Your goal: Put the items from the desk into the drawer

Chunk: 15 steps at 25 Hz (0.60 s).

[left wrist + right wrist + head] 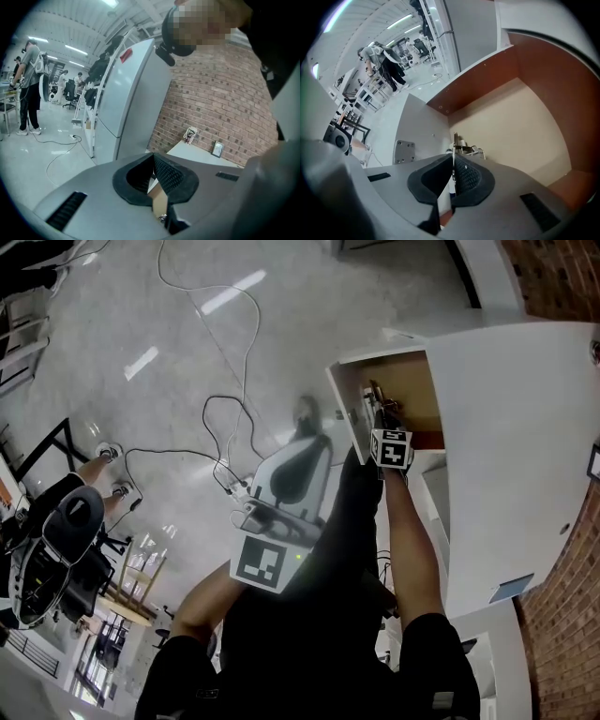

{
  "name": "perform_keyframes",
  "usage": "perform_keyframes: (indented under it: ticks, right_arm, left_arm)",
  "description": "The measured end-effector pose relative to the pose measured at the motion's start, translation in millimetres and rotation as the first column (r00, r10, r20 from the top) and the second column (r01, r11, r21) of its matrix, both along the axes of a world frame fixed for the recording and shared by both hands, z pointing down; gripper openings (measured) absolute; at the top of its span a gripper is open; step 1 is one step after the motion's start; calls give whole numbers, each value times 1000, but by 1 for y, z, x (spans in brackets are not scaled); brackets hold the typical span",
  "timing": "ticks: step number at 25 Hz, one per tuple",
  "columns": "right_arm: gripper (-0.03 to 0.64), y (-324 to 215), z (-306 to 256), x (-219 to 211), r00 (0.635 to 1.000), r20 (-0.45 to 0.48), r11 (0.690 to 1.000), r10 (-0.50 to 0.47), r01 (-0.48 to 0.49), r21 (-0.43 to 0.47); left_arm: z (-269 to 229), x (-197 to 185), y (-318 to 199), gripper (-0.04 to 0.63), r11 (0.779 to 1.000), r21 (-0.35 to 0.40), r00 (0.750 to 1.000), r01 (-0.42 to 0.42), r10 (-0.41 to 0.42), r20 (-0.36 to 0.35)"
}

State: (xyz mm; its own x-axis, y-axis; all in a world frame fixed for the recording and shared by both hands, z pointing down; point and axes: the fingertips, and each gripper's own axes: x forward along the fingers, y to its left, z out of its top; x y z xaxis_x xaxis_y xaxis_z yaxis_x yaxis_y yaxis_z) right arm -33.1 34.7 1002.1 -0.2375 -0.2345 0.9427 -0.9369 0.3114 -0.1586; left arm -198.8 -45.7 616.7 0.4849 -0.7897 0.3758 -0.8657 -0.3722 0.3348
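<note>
The drawer (412, 381) is pulled open from the white desk (516, 446). Its beige bottom (520, 122) and brown walls fill the right gripper view. My right gripper (375, 399) points steeply down inside the drawer, close above the bottom. It (453, 159) is shut on a thin metal item with wire loops, like a small clip (461, 146), which sticks out past the tips. My left gripper (306, 413) hangs left of the drawer over the floor. Its jaws (153, 158) meet at the tips, with nothing between them.
Cables (234, 352) trail over the grey floor, and an office chair (66, 531) stands at the left. On the desk by the brick wall (220, 103) stand a small patterned cup (190, 135) and a picture frame (217, 148). A tall white cabinet (126, 93) rises beside it.
</note>
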Motion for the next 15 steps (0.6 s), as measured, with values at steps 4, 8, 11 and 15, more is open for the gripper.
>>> perform_keyframes:
  ticks: [4,8,11,15]
  right_arm:
    - [8,4,9,0,1000,0,1000,-11,11,-20]
    - [8,8,15,-3,999,-19,999,-41,41,-27]
    - [9,7,15,-1,999,-18,999,-32,32,-26]
    - [9,6,20,3,999,-24,999,-29,28,-44]
  left_arm:
    - [5,3,1,2,1000,-5,1000,-4,4,3]
    - [7,2,2,2,1000,-12,1000,8,-8,2]
    - [8,4,4,3,1000,-17,1000,12,-13,-2]
    - [11,7,5,2,1000,-15,1000,10,-10,-4]
